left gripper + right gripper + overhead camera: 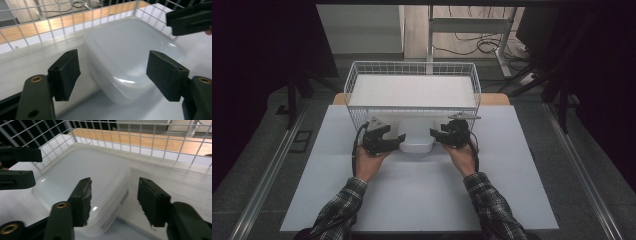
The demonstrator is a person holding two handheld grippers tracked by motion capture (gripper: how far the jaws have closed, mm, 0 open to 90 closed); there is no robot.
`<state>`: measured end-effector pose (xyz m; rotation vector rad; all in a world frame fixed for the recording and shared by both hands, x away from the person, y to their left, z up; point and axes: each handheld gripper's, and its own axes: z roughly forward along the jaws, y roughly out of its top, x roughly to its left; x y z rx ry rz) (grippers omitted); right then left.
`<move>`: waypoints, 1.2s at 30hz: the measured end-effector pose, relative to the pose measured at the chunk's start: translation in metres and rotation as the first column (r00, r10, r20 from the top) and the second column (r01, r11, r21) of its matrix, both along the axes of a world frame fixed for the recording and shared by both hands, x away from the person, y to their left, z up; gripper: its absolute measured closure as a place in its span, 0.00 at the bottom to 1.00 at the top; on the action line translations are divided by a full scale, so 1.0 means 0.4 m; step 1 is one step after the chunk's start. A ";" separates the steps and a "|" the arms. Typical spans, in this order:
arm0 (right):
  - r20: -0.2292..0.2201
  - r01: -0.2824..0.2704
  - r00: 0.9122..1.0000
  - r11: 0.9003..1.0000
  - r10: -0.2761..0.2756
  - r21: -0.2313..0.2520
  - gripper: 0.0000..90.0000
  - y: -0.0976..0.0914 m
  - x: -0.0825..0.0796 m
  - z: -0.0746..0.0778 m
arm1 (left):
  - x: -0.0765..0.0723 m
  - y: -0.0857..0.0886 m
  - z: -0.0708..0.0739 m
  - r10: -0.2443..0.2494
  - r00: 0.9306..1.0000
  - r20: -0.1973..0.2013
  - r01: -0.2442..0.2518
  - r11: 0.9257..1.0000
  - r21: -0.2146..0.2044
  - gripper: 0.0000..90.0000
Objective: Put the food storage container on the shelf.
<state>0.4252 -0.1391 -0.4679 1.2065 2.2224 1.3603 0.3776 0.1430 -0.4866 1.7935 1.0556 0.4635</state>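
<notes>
Left tongs (398,138) and right tongs (434,133) both released, flanking white container (417,134); apparently no contact. Wire basket (357,75) behind.

Dim room; grey floor (257,150), a metal rail (267,170) at left, cables (477,45) on the far floor.

Translucent white container (417,135) (lidded) on table, against basket (412,67).

High view looks down from above; both tool views sit close, facing white container (130,62) from opposite sides.
</notes>
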 end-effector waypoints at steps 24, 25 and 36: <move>0.027 -0.248 0.967 0.963 0.252 -0.110 0.99 0.037 -0.133 0.005 | -0.227 0.060 -0.048 -0.114 0.993 0.030 0.114 0.993 0.005 0.07; 0.015 -0.260 0.965 0.959 0.263 -0.115 0.99 0.048 -0.134 -0.007 | -0.237 0.063 -0.051 -0.113 0.993 0.030 0.113 0.994 0.002 0.07; -0.018 -0.287 0.958 0.946 0.288 -0.153 0.98 0.096 -0.125 -0.057 | -0.306 0.085 -0.065 -0.113 0.993 0.029 0.113 0.994 0.010 0.07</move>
